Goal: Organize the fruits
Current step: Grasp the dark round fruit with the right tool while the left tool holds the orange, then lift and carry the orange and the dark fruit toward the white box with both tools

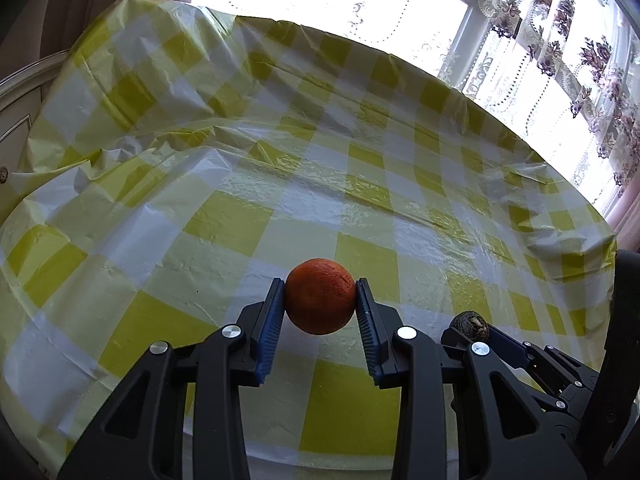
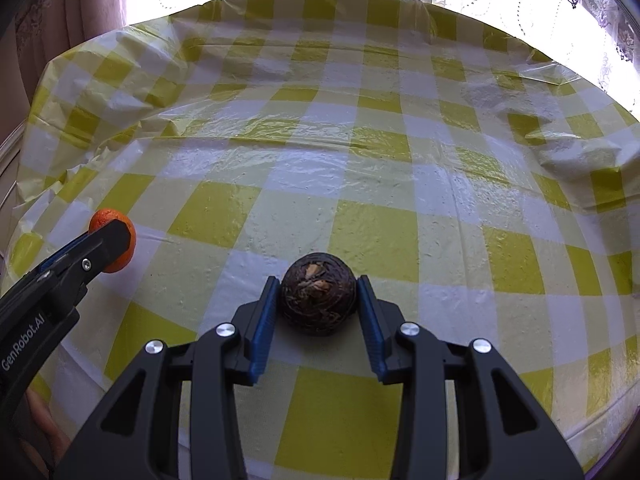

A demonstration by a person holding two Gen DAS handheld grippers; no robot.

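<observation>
Item one, my left gripper (image 1: 320,300): blue ribbed pads pressed against both sides of an orange (image 1: 320,296), jaws narrowed to the fruit's width, fruit pinched between the fingertips above the table; item two, my right gripper (image 2: 318,304): pads flanking a dark brown, rough-skinned round fruit (image 2: 318,300), jaws close on either side, though I cannot tell for certain whether both pads press it or whether it rests on the cloth; item three, yellow-and-white checked tablecloth (image 2: 360,152), plastic, wrinkled, covering the round table; item four, floral lace curtain (image 1: 560,20) over a bright window behind; both grippers sit side by side near the table's near edge.
</observation>
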